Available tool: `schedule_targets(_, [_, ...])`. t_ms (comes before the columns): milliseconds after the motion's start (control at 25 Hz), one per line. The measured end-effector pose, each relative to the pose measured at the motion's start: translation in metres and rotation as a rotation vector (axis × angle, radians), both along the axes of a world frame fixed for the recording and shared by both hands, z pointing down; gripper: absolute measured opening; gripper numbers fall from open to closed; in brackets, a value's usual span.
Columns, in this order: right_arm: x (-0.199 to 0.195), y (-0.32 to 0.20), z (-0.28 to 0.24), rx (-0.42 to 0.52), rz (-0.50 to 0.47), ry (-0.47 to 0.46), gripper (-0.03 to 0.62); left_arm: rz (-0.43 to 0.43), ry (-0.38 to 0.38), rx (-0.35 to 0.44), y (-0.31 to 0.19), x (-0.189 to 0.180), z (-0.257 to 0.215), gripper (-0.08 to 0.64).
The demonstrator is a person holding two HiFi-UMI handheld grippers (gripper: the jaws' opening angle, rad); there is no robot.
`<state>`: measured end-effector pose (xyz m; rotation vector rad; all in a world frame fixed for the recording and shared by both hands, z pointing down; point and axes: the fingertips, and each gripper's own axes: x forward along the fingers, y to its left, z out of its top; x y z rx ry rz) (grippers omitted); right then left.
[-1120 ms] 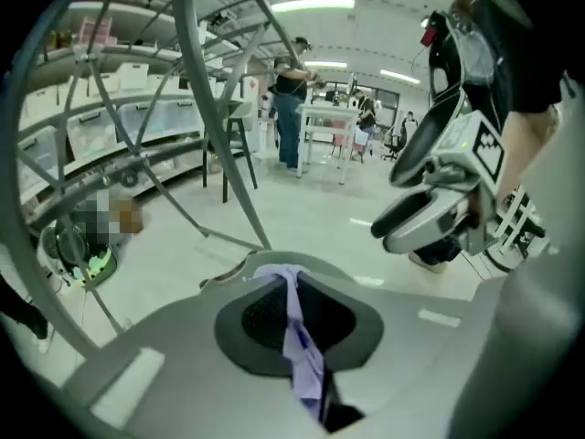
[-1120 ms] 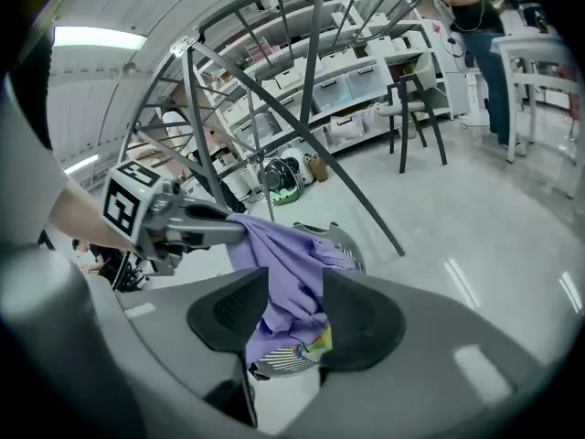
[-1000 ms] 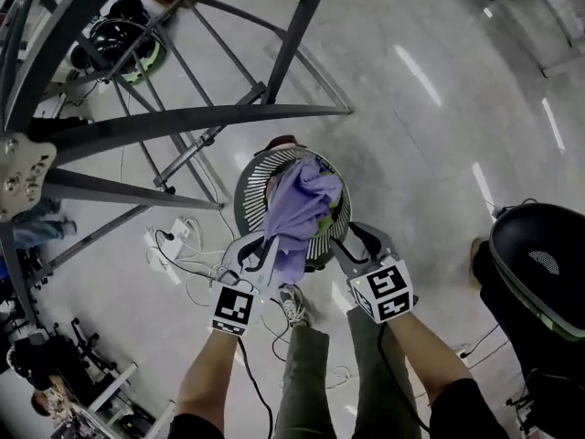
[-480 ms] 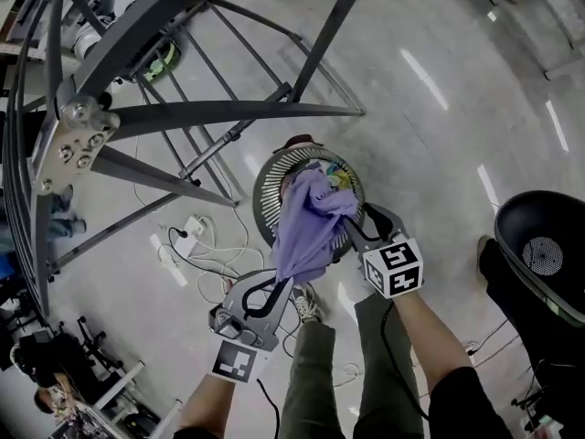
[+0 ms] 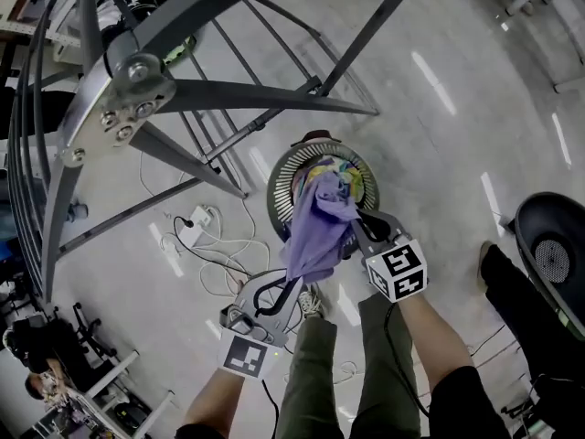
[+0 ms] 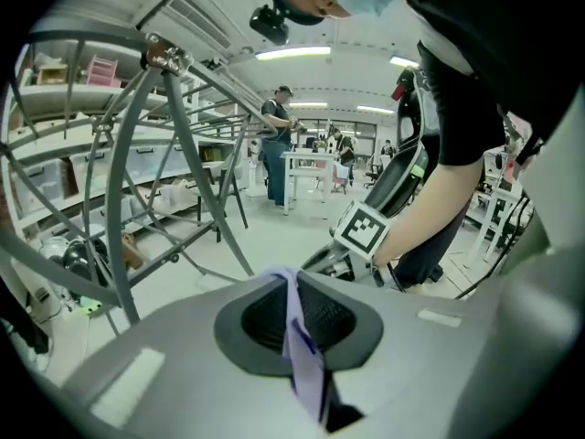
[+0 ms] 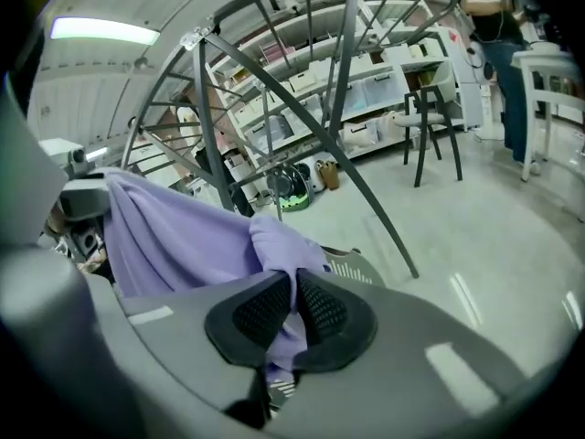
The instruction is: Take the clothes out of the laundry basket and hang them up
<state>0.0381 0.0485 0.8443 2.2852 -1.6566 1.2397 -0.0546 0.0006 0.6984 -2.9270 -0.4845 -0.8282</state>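
The purple cloth garment [image 5: 315, 231], surely light and floppy, hangs over the round grey laundry basket [image 5: 280, 179]. The left hand-held gripper [image 5: 291, 287] pinches one edge. The right hand-held gripper [image 5: 353, 233] has just closed on another fold.

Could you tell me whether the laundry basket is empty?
No, colourful clothes lie in the laundry basket beneath the purple garment.
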Motion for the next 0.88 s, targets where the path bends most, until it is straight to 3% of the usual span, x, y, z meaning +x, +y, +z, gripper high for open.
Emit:
schedule_targets(200, [-0.002,-0.012,-0.057,0.099,-0.004,0.06,0.02,-0.076,-0.099,-0.03,0.001,-0.026,0.026,0.011])
schedule_targets(360, [-0.014,-0.02,-0.109,0.138,-0.061,0.125,0.02,-0.065,-0.104,-0.02,0.014,-0.037,0.034,0.011])
schedule_targets(480, [-0.027,-0.021,-0.156,0.153,-0.121,0.176,0.02,-0.044,-0.159,-0.077,0.031,-0.045,0.029,0.012])
schedule_targets(640, [-0.042,-0.021,-0.215,0.184,-0.218,0.251,0.02,0.014,-0.237,-0.14,0.045,-0.061,0.019,0.143])
schedule_targets(880, [-0.068,-0.003,-0.286,0.219,-0.419,0.335,0.02,-0.014,-0.178,-0.104,0.021,-0.062,-0.026,0.172])
